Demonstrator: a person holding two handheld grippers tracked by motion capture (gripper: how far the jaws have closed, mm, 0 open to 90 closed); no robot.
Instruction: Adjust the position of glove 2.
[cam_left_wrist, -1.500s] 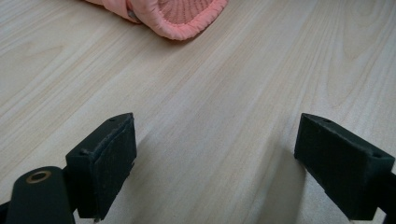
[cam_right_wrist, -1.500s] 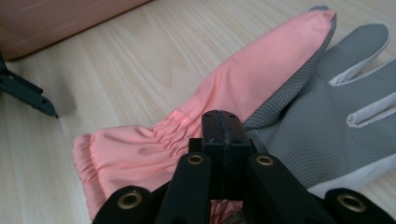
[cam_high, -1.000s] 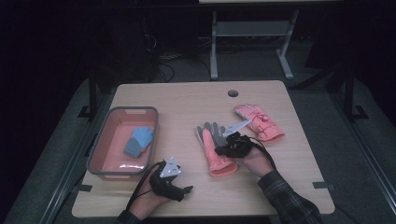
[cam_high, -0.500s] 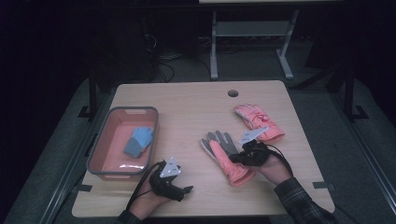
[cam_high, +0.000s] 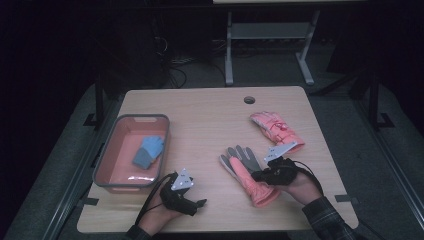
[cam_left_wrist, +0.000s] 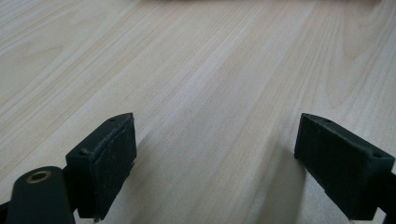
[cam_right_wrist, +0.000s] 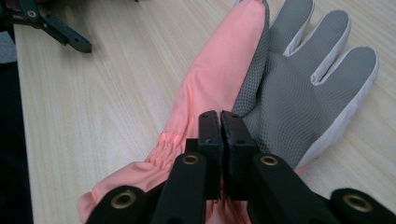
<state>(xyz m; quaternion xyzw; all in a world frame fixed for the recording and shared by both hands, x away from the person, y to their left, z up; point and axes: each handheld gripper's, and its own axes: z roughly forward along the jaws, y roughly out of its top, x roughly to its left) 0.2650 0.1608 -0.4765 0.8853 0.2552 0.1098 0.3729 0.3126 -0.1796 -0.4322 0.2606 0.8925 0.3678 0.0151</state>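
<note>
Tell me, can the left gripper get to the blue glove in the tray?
Probably yes: the left gripper is open and holds nothing, the tray is open-topped and close by, and the blue glove lies uncovered.

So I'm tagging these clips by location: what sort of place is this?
Probably a lab or recording workspace, not a home. A plain wooden table with a cable hole stands on grey carpet in a dark room, with a metal stand frame and loose cables behind it.
</note>
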